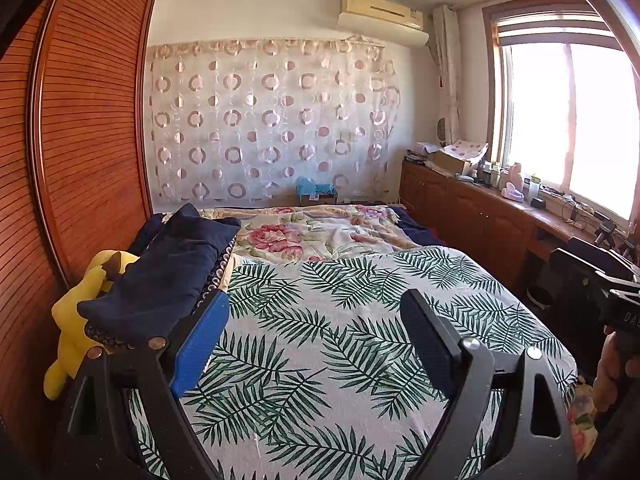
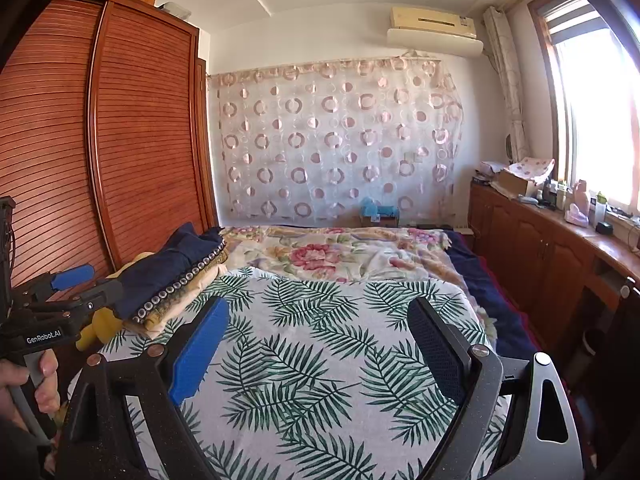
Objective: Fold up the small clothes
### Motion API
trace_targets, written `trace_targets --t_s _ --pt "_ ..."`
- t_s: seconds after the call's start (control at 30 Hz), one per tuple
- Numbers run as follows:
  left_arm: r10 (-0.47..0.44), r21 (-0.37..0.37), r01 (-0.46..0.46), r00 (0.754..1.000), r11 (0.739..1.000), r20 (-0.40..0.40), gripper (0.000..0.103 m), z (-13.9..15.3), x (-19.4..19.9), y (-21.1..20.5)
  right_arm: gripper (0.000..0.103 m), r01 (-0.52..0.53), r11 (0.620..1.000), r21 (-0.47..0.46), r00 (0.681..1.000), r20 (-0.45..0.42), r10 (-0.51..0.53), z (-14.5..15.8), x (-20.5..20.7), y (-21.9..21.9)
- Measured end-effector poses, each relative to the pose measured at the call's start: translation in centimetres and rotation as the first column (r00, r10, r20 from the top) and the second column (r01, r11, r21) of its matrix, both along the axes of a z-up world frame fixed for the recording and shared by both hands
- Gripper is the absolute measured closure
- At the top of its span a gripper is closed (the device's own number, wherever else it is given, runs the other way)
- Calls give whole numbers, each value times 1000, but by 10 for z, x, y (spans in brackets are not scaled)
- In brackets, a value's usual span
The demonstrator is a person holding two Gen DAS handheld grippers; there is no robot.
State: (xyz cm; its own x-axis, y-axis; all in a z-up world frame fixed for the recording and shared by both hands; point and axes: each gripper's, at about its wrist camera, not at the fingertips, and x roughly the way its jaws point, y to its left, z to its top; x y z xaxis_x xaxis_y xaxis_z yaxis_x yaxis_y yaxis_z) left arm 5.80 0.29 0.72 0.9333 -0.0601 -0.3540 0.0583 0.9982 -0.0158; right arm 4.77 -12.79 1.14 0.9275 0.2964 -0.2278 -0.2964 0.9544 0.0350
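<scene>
Blue-padded left gripper (image 1: pixel 316 340) and right gripper (image 2: pixel 320 344) are hovering spread wide, empty, over the palm-leaf sheet (image 2: pixel 320 380). At ten o'clock the navy garment (image 2: pixel 168 276) is topping a seemingly folded stack; reaching there, pinching one edge only, is wisest.

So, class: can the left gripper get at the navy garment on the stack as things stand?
Probably yes. The left gripper is open and empty, and the navy garment lies uncovered on top of the stack, just left of it, with nothing between them.
</scene>
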Motion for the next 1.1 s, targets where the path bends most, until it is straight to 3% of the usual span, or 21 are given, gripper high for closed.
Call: trace_targets --t_s 1.1 --pt "-1 0 1 1000 1000 2 15 -1 -1 1 11 21 1000 -5 1000 15 -21 0 -3 -14"
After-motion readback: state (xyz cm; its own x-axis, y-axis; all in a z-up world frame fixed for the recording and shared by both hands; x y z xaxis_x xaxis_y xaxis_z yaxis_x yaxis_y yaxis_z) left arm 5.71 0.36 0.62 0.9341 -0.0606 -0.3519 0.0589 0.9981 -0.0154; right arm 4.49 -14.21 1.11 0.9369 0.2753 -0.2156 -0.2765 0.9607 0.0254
